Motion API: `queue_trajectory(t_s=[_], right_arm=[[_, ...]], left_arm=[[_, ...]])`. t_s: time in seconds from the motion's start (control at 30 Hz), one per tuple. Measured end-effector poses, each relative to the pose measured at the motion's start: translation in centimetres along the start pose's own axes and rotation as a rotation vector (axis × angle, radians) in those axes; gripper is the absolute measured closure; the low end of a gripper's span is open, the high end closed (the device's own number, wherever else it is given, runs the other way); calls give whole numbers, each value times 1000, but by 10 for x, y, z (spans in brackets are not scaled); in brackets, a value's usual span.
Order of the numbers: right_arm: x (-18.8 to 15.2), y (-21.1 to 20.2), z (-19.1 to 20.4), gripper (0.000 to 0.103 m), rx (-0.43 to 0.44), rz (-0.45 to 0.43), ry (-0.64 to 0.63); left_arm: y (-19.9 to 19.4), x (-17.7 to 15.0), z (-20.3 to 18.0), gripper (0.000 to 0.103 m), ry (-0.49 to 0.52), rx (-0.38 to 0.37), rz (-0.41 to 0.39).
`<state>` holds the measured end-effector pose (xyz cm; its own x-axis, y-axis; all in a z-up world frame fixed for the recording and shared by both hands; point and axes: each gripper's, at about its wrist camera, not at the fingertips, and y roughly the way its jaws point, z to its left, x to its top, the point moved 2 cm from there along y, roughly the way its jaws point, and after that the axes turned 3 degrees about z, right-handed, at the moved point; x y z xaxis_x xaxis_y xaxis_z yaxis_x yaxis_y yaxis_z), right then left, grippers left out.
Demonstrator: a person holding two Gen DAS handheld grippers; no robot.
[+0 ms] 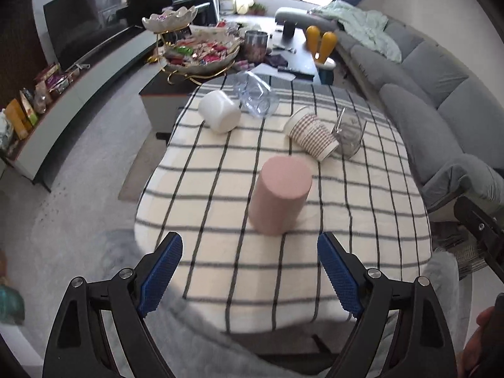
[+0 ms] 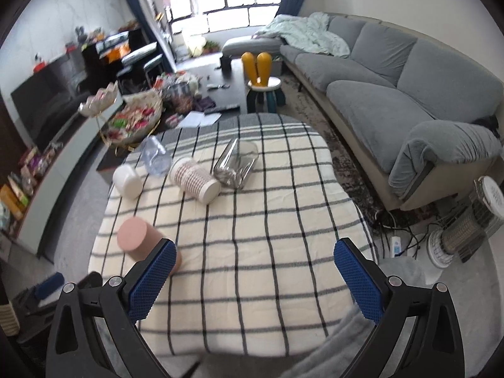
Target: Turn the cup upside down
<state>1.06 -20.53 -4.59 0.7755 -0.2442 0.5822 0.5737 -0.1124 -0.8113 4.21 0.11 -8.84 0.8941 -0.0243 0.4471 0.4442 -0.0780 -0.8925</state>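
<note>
A pink cup [image 1: 280, 197] stands upside down on the checked tablecloth [image 1: 220, 271], just beyond my open, empty left gripper [image 1: 250, 249]. It also shows at the left in the right wrist view [image 2: 138, 239], partly behind my left finger. Farther back lie a white cup [image 1: 220, 115], a clear plastic cup [image 1: 256, 93], a patterned paper cup [image 1: 312, 134] and a clear glass [image 1: 349, 132], all on their sides. My right gripper [image 2: 255, 255] is open and empty above the cloth's near part.
A low dark table with a snack stand [image 1: 195, 50] sits beyond the cloth. A grey sofa [image 2: 409, 94] runs along the right. A TV unit [image 1: 78, 72] is at the left. A heater [image 2: 466, 226] and cables lie on the floor at right.
</note>
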Motion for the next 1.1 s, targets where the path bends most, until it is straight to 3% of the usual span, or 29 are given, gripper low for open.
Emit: queue_trajectory(t_s=[0.4,1.1], right_arm=[[1,-19,6,1,-1,7,-48],[-2,-28,7,1,1,-4,-51]], left_arm=[[-22,-1,2,12,1,41,6],[-29,-3,3,12,2,45,-1]])
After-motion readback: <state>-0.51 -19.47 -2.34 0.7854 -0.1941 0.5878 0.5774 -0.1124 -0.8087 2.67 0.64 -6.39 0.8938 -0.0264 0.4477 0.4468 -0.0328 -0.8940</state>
